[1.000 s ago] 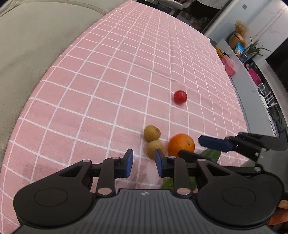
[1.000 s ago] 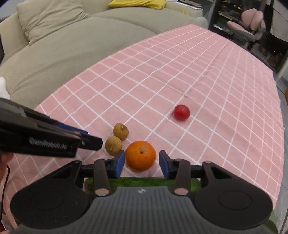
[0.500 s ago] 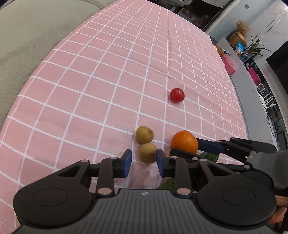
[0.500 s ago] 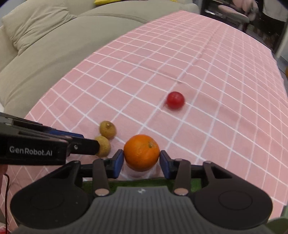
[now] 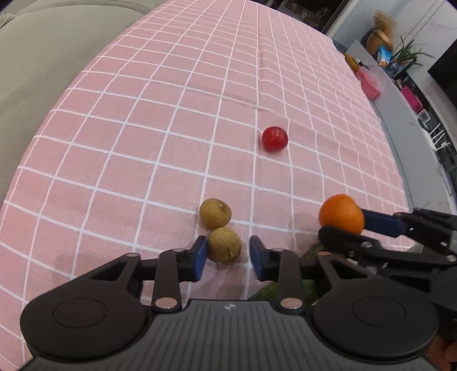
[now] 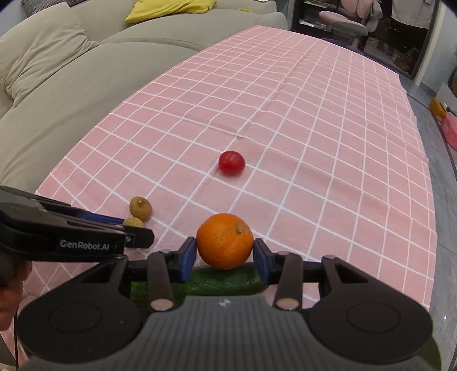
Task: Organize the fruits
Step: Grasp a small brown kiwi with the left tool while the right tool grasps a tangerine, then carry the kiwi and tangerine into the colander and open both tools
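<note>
An orange (image 6: 225,241) sits between the blue pads of my right gripper (image 6: 225,251), which is shut on it; in the left wrist view the orange (image 5: 341,212) hangs just above the cloth at the right. Two small brown fruits lie touching on the pink checked cloth (image 5: 142,142). The nearer brown fruit (image 5: 224,245) is between the pads of my left gripper (image 5: 228,251), whose jaws are closing; the left pad touches it and a gap shows at the right pad. The farther brown fruit (image 5: 214,213) lies just beyond. A red round fruit (image 5: 274,138) lies alone farther out.
A long green vegetable (image 6: 222,281) lies under my right gripper at the near table edge. A beige sofa (image 6: 71,100) with a yellow cushion (image 6: 171,8) runs along the table's left side. A grey counter (image 5: 400,114) with clutter lies off the right edge.
My left gripper slid forward until the nearer brown fruit came between its pads. The right gripper closed on the orange and carried it up and to the right, away from the brown fruits.
</note>
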{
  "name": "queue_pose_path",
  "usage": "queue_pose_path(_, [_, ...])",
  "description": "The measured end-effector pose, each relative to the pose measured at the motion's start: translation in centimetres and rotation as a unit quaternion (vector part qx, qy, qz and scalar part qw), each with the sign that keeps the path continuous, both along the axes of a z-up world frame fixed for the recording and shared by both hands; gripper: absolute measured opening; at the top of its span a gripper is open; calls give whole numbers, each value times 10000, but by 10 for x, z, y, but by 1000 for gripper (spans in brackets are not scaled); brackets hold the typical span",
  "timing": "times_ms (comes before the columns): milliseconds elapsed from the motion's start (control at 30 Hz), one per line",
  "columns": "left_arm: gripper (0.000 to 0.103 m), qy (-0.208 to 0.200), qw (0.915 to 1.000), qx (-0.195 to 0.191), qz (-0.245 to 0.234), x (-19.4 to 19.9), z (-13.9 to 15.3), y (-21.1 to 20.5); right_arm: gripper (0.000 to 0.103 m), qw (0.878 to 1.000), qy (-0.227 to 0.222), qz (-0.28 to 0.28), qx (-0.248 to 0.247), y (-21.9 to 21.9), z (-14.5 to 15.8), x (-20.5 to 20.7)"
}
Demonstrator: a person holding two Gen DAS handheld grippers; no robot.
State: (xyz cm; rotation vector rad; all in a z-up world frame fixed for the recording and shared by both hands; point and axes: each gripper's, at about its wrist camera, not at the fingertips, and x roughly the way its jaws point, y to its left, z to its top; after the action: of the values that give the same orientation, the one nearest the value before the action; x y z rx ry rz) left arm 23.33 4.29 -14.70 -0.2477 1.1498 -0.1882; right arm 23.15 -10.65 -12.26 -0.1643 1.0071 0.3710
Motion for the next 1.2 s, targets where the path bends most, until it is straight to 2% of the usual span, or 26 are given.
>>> queue_pose_path(200, [28, -107, 9999, 30, 4, -7, 9, 2, 40, 9999, -43, -36, 152, -5, 8, -10])
queue_pose_path(433, [28, -580, 9980, -78, -232, -28, 53, -9, 40, 9987, -352, -84, 357, -20, 40, -41])
queue_pose_path(633, [28, -921, 9927, -401, -665, -59, 93, -37, 40, 9963, -593, -356, 520, -61, 72, -86])
queue_pose_path(800, [28, -1134, 9853, -493, -1176, -83, 112, -74, 40, 9942, -708, -724, 362, -103, 82, -130])
queue_pose_path(900, [28, -1209, 9803, -482, -1484, -93, 117, -96, 40, 9927, -663, -973, 269, -126, 80, -150])
queue_pose_path(1067, [28, -1051, 9733, -763, -1891, -101, 112, -126, 40, 9893, -463, -1360, 235, -154, 73, -178])
queue_pose_path(1200, [28, -776, 9739, -778, -1986, -99, 94, -139, 40, 9871, -355, -1541, 239, -164, 66, -187])
